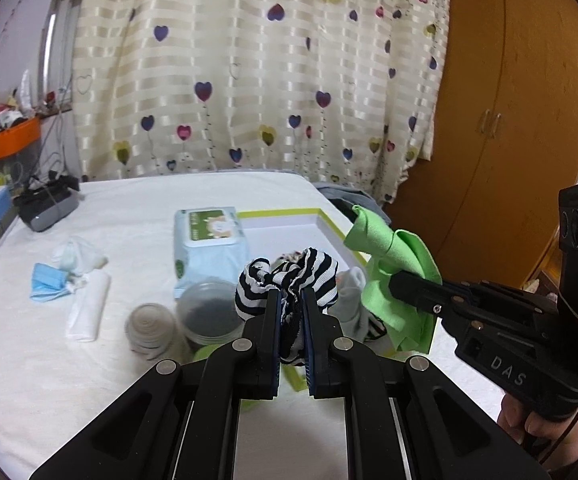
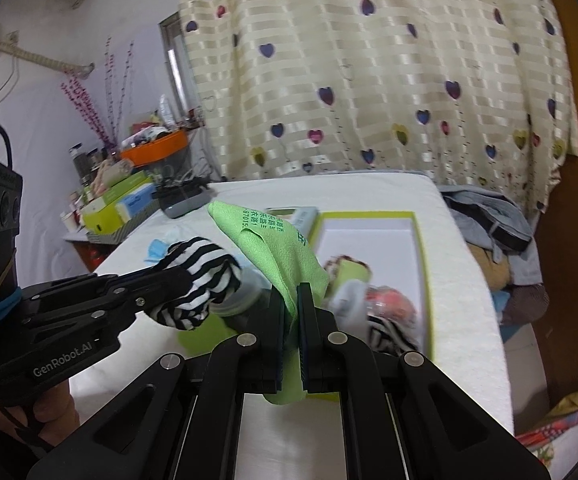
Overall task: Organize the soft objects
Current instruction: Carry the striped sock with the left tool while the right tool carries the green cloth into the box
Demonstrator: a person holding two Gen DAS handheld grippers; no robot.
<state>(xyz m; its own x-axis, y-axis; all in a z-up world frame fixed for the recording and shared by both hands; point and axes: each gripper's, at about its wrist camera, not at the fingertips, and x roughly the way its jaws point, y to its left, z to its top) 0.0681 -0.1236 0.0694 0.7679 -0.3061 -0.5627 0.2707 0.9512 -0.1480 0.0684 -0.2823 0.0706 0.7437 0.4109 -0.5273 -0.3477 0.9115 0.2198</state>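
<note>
Two grippers are up above a white bed (image 1: 137, 200), each clamped on a soft thing. Left gripper (image 1: 291, 300) has its jaws pressed onto a bunched black-and-white striped sock (image 1: 289, 276), which bulges out past the fingertips; the right wrist view shows the same sock (image 2: 197, 276) wadded at the end of that gripper (image 2: 169, 276). Right gripper (image 2: 291, 300) pinches a green cloth (image 2: 273, 248) between its jaws, the cloth standing up in front of the fingers with printed characters on it and a tail hanging below; from the left view the cloth (image 1: 393, 264) drapes off that gripper (image 1: 399, 280), just right of the sock and apart from it. Below and behind both lies an open box (image 2: 417, 248) with a lime rim and white floor, holding a white sock (image 1: 353, 292), more striped fabric (image 2: 389, 332) and a blurred pink-patterned item (image 2: 389, 300). Left of the box sit a wipes pack (image 1: 209, 240), a round lidded tub (image 1: 209, 312), a rolled grey bandage (image 1: 149, 328), a folded white cloth (image 1: 89, 308), a blue mask (image 1: 47, 282) and crumpled tissue (image 1: 77, 256). Beyond the bed hangs a heart-print curtain (image 1: 249, 72), with a wooden wardrobe (image 1: 509, 100) to the right.
</note>
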